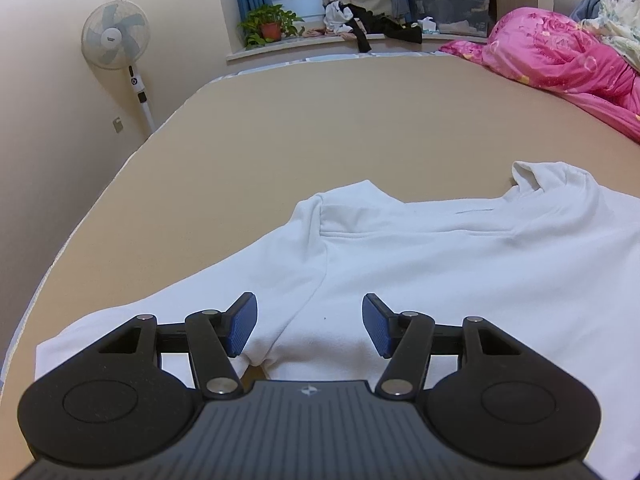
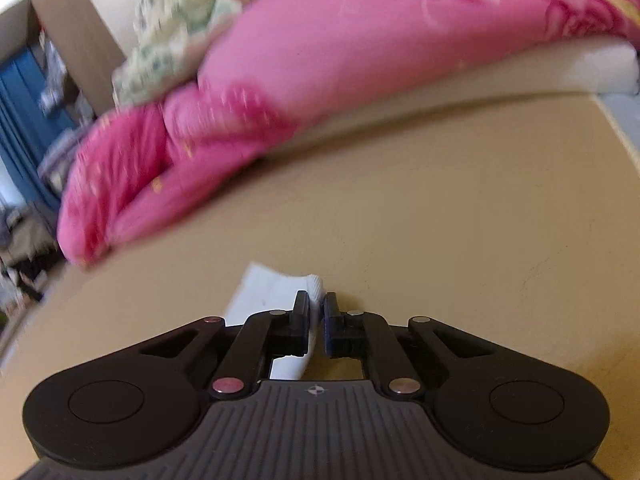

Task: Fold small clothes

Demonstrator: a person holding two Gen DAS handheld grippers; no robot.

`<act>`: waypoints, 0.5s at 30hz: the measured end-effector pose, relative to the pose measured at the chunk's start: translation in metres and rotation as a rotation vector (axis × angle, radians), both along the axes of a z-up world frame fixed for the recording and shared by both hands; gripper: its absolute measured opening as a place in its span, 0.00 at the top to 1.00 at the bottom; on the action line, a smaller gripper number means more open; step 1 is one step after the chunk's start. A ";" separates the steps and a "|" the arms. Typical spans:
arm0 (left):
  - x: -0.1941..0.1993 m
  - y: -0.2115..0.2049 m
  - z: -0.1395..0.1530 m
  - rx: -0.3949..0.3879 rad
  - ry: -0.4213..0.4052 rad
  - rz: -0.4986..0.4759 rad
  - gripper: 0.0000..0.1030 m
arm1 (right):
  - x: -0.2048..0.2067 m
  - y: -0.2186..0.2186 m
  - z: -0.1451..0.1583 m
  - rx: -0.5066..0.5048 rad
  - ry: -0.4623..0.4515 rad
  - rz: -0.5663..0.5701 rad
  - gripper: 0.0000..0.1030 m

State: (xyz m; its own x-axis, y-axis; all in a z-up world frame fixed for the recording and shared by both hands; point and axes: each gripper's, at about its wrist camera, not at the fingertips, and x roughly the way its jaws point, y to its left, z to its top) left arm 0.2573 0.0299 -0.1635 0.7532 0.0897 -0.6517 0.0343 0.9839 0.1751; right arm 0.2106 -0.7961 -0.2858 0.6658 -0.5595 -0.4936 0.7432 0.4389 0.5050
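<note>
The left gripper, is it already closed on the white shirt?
No, the left gripper is open: its two blue pads stand wide apart above the white shirt, with no cloth pinched between them.

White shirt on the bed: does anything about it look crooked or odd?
The white shirt is not lying flat: its collar stands up, and the near sleeve is bunched under the open left gripper. The right gripper pinches a white edge.

The left black two-finger gripper with blue pads (image 1: 309,325) hangs with jaws spread wide. The right black two-finger gripper (image 2: 316,307) has jaws pinched nearly together on white cloth (image 2: 272,288).
</note>
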 end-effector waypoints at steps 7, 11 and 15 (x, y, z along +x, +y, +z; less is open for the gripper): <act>0.000 0.005 0.003 -0.030 0.003 -0.012 0.37 | -0.008 -0.012 0.001 0.077 0.205 -0.163 0.92; -0.003 0.010 0.005 -0.091 0.020 -0.028 0.37 | -0.013 0.004 0.019 -0.044 0.191 -0.207 0.80; 0.000 0.017 -0.014 -0.243 0.175 -0.055 0.36 | -0.008 0.007 0.010 0.056 0.334 -0.187 0.79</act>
